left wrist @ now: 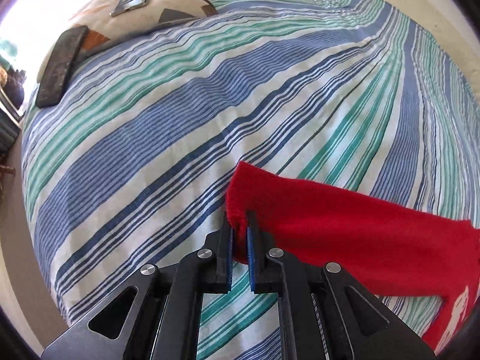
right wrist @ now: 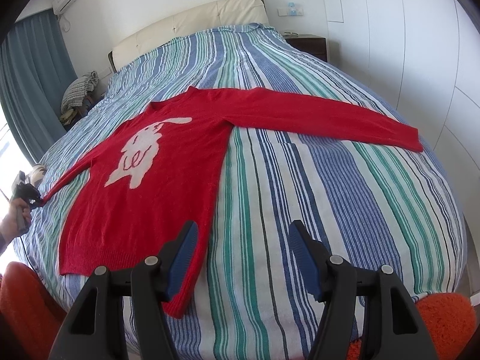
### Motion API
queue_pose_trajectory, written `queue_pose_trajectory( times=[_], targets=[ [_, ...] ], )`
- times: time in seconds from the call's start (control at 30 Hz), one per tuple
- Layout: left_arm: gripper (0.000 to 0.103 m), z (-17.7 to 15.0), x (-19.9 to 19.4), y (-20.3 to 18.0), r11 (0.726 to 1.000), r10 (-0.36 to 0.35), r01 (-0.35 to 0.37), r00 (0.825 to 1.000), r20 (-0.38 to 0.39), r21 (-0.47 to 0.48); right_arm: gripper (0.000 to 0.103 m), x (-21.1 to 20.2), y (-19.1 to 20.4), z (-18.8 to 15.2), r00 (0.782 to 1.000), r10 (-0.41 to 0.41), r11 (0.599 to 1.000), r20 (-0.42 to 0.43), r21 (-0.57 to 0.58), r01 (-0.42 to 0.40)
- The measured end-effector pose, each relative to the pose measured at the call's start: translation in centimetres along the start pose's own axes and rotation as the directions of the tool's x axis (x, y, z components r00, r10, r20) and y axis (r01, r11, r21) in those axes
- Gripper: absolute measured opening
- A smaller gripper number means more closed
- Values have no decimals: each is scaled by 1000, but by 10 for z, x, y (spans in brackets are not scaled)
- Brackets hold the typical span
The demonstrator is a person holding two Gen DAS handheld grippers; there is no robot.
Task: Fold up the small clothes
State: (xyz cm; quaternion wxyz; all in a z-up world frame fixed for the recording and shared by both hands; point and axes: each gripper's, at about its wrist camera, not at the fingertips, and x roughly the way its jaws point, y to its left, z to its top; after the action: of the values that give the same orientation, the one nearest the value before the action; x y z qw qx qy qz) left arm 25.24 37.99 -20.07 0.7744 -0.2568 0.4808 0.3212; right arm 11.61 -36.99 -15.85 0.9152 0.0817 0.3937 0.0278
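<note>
A small red sweater (right wrist: 168, 180) with a white rabbit picture lies flat, front up, on the striped bed (right wrist: 330, 210), both sleeves spread out. My left gripper (left wrist: 240, 225) is shut on the cuff of one red sleeve (left wrist: 345, 240); in the right wrist view it shows at the far left (right wrist: 33, 204), held by a hand. My right gripper (right wrist: 243, 237) is open and empty, hovering above the bed just right of the sweater's near hem corner. The other sleeve (right wrist: 330, 117) stretches out to the right.
A patterned pillow (left wrist: 135, 15) with a tablet (left wrist: 132, 1) and a dark flat case (left wrist: 60, 69) lies at the bed's far corner in the left view. A cream headboard (right wrist: 195, 21), a nightstand (right wrist: 309, 45) and white wardrobes (right wrist: 405, 60) stand beyond. Orange cushions (right wrist: 444, 318) sit near the front.
</note>
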Motion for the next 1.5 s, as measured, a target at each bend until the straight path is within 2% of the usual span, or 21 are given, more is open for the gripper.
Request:
queue_pose_trajectory(
  times=[0.47, 0.53, 0.57, 0.63, 0.67, 0.7, 0.73, 0.83, 0.97, 1.07, 1.17, 1.33, 1.43, 1.5],
  targets=[
    [7, -10, 8, -2, 998, -7, 7, 1000, 8, 69, 63, 2, 11, -2, 1000, -19, 999, -8, -48, 19],
    [10, -9, 9, -2, 997, -12, 12, 1000, 4, 72, 63, 2, 11, -2, 1000, -17, 999, -5, -42, 17],
    [15, -8, 8, 0, 998, -18, 17, 1000, 7, 68, 63, 2, 10, -1, 1000, -16, 999, -4, -37, 16],
    [34, -9, 1, 5, 997, -35, 34, 999, 18, 62, 63, 1, 8, 0, 1000, -13, 1000, 3, -26, 13],
    [61, -11, -6, 9, 998, -31, 29, 999, 30, 54, 63, 0, 7, 0, 1000, -13, 1000, 7, -20, 13],
    [84, -14, -15, 15, 999, -29, 27, 998, 52, 42, 63, -1, 6, 1, 1000, -12, 1000, 12, -13, 13],
    [88, -19, -26, 20, 999, -31, 29, 996, 85, 31, 66, -2, 4, 1, 1000, -13, 1000, 17, -6, 13],
    [89, -39, -63, 28, 995, -91, 85, 986, 137, 50, 73, -7, -1, 2, 999, -18, 1000, 40, 24, 17],
    [94, -91, -110, 19, 975, -206, 191, 967, 150, 112, 74, -10, -15, 5, 998, -16, 996, 57, 92, 11],
    [96, -132, -128, -9, 949, -279, 255, 953, 115, 185, 74, -8, -28, 7, 998, -17, 987, 58, 159, 8],
    [96, -167, -124, -45, 919, -316, 296, 948, 38, 260, 74, -3, -39, 11, 998, -19, 977, 57, 212, 7],
    [96, -207, -105, -88, 889, -289, 266, 957, 8, 374, 74, 19, -48, 13, 999, -35, 971, 3, 238, 33],
    [96, -223, -84, -93, 879, -219, 194, 976, 7, 436, 74, 35, -52, 7, 996, -57, 966, -69, 247, 72],
    [97, -226, -80, -90, 875, -214, 186, 977, 13, 446, 74, 44, -57, 0, 991, -65, 959, -121, 268, 95]
  ],
)
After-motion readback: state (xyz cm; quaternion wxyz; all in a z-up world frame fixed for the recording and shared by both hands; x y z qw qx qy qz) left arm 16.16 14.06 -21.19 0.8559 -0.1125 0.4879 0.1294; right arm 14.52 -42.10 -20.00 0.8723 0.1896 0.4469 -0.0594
